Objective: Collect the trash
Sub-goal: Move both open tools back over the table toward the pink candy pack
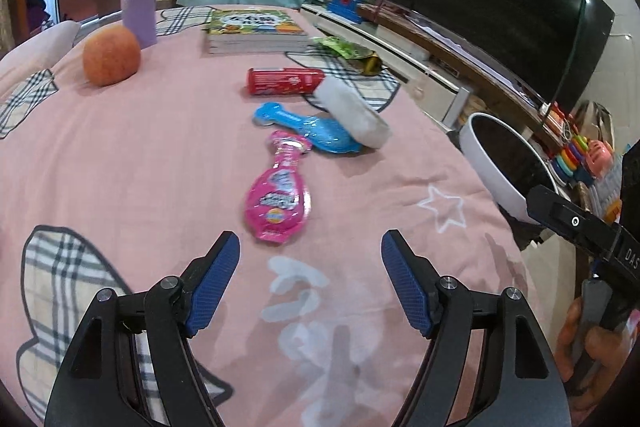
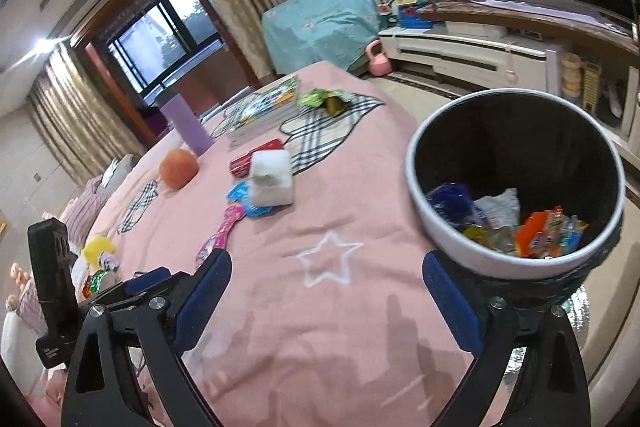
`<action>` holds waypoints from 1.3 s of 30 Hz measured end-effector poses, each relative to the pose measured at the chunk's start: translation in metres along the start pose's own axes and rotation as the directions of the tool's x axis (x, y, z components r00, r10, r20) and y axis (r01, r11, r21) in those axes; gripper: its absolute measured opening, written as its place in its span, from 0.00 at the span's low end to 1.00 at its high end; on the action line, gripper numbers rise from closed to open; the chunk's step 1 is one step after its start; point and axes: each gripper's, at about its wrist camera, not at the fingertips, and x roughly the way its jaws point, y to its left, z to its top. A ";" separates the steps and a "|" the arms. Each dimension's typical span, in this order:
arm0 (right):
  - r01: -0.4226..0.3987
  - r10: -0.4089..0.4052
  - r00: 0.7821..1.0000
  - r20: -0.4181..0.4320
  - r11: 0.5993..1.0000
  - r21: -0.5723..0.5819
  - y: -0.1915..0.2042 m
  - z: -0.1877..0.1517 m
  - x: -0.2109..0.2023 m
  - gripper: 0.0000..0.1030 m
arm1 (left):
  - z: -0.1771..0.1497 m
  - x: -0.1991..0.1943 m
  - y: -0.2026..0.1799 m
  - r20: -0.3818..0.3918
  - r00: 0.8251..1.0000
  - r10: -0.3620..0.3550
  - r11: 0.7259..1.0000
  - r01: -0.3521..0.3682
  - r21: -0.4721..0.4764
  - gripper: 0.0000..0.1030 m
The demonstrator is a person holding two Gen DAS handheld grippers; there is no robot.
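Half the blue wrapper (image 1: pixel 316 133) under white block (image 1: pixel 352 113).

The white letters "DAS" stand on the black body of the right gripper (image 1: pixel 592 239). Print on the pink wrapper (image 1: pixel 278 199), red can (image 1: pixel 286 81) and book (image 1: pixel 254 23) is too blurred to read.

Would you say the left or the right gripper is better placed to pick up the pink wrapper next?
Left. The left gripper is open with the pink wrapper just ahead of its fingers; the right gripper, also open, sits nearer the bin.
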 end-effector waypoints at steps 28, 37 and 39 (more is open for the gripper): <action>-0.093 0.096 0.992 -0.086 0.995 0.032 0.021 0.016 0.077 0.95 | 0.014 0.032 0.031 -0.067 0.997 0.031 0.999 -0.032 -0.022 0.73; -0.108 0.110 0.988 -0.105 0.994 0.023 0.022 0.037 0.108 0.94 | 0.024 0.050 0.032 -0.098 0.995 0.034 0.999 -0.035 -0.015 0.73; -0.108 0.110 0.988 -0.110 0.994 0.023 0.021 0.041 0.115 0.93 | 0.024 0.054 0.033 -0.104 0.994 0.035 0.999 -0.036 -0.014 0.73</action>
